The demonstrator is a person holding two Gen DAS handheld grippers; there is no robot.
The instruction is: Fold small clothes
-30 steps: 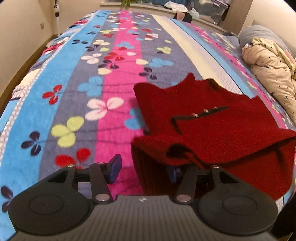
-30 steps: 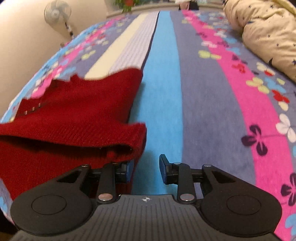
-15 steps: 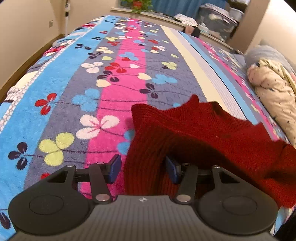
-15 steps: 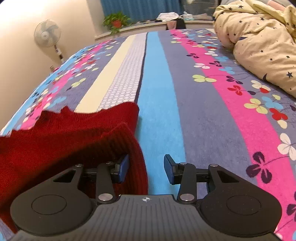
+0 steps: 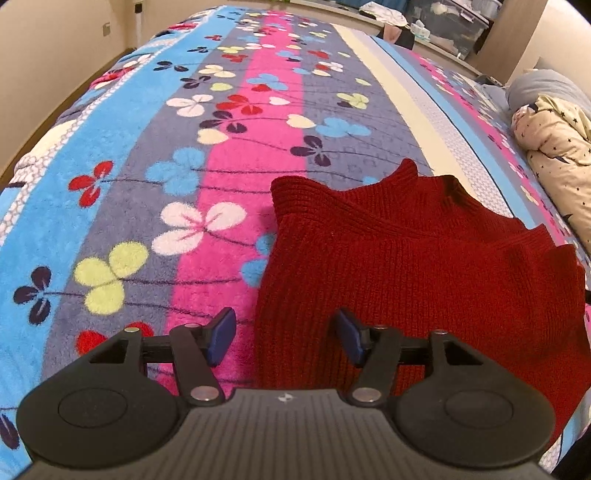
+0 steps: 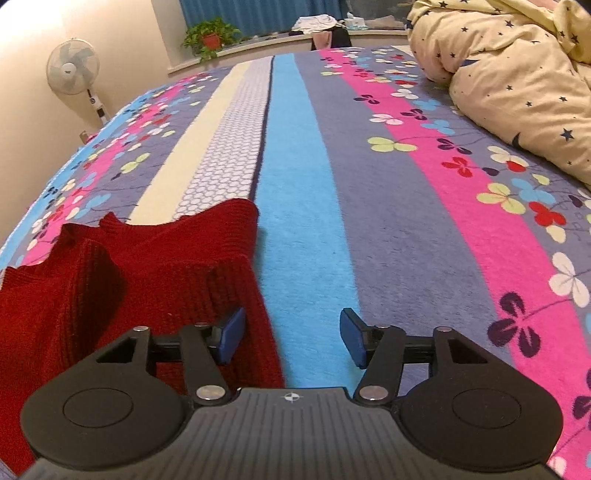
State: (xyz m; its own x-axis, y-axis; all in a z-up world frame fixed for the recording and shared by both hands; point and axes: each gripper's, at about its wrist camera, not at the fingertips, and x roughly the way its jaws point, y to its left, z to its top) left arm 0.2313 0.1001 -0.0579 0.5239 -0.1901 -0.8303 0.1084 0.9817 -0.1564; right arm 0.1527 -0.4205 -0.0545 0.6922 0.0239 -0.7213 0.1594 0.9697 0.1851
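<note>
both grippers spread wide over a folded red knit sweater (image 5: 417, 266)

the sweater lies ahead, straddling left gripper (image 5: 283, 338) and right gripper (image 6: 290, 338); a withdrawing fingertip could snag the loose knit, dragging the fold open.

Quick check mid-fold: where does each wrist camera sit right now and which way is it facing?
Left wrist: behind the open left tool, facing up the floral blanket; red sweater fills its right half.
Right wrist: behind the open right tool, facing the fan and plant; sweater at its left.
Shared: sweater, blanket, star-print duvet.
</note>
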